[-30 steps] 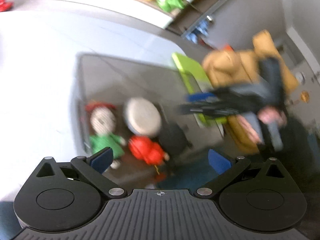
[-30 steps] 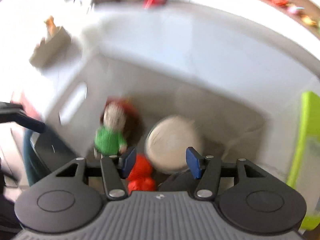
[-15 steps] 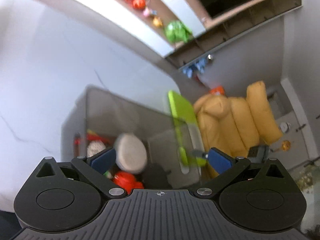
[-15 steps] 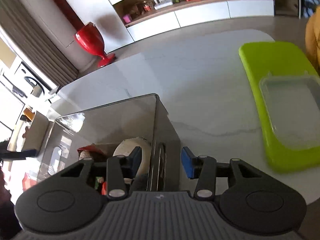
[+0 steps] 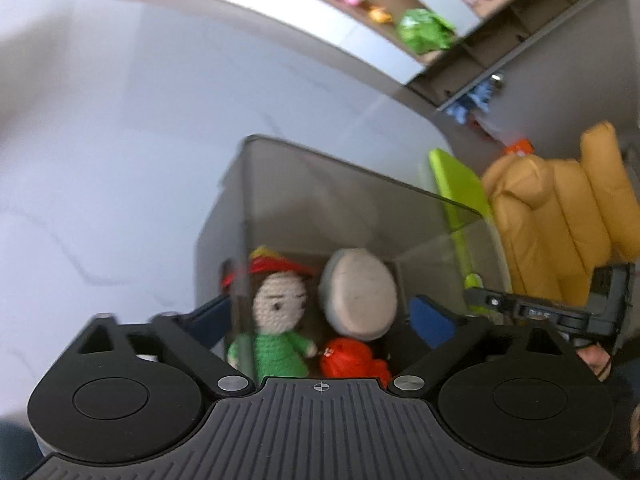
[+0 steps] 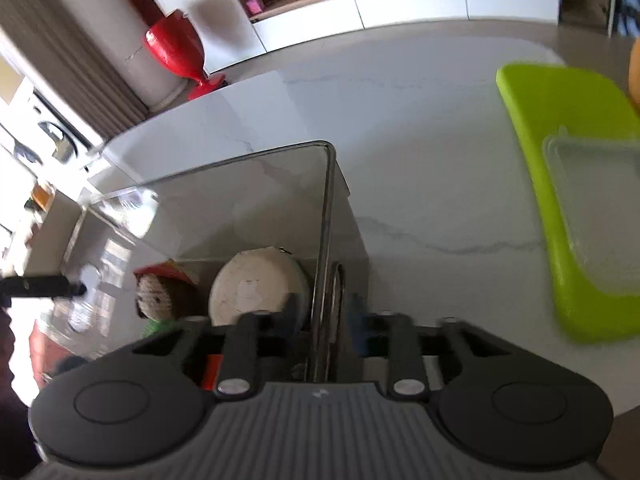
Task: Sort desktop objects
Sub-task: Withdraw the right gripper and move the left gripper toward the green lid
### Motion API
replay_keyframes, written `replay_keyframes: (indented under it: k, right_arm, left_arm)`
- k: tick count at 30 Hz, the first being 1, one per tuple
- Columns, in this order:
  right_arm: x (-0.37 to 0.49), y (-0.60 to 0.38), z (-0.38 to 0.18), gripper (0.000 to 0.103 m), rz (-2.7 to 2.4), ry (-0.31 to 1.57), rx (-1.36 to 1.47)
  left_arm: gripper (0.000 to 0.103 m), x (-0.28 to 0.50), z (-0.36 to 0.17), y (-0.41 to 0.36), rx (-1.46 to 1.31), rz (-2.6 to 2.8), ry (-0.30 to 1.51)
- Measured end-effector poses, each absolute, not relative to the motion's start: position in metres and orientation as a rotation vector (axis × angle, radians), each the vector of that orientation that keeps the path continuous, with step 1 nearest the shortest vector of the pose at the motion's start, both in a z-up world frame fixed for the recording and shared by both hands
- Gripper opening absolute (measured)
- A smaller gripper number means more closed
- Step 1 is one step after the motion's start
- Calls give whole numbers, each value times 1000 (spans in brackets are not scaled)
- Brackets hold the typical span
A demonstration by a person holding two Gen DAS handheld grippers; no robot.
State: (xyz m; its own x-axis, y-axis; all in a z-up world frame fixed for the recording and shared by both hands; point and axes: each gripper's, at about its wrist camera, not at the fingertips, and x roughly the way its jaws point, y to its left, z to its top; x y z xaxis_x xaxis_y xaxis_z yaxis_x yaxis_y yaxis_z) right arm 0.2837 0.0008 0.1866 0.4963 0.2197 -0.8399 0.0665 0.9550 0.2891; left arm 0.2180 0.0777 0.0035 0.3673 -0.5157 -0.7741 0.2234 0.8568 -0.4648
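Two grippers at bin (image 6: 256, 200): right gripper (image 6: 324, 320) pinches its wall; left gripper (image 5: 320, 320) wide, straddling a corner. One-sided grip may tip bin, spilling doll (image 5: 280, 320)

Both wrist views close above clear bin (image 5: 344, 200) (image 6: 240, 204), looking down-forward; share bin interior.
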Motion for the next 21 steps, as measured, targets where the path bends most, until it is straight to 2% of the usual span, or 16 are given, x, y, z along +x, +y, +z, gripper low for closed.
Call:
replay_keyframes:
  k: [1, 3, 12, 21]
  right_arm:
    - [282, 4, 187, 17, 89, 1044, 264]
    - [277, 13, 189, 12, 86, 1018, 186]
    - [299, 25, 188, 12, 60, 1015, 213]
    - [316, 39, 184, 12, 84, 962, 220]
  left_arm:
    - [52, 216, 3, 77, -251, -446, 1079]
    - [39, 217, 3, 81, -235, -413, 1067]
    - [39, 242, 6, 90, -219, -294, 1025]
    - [43, 261, 7, 94, -210, -249, 999]
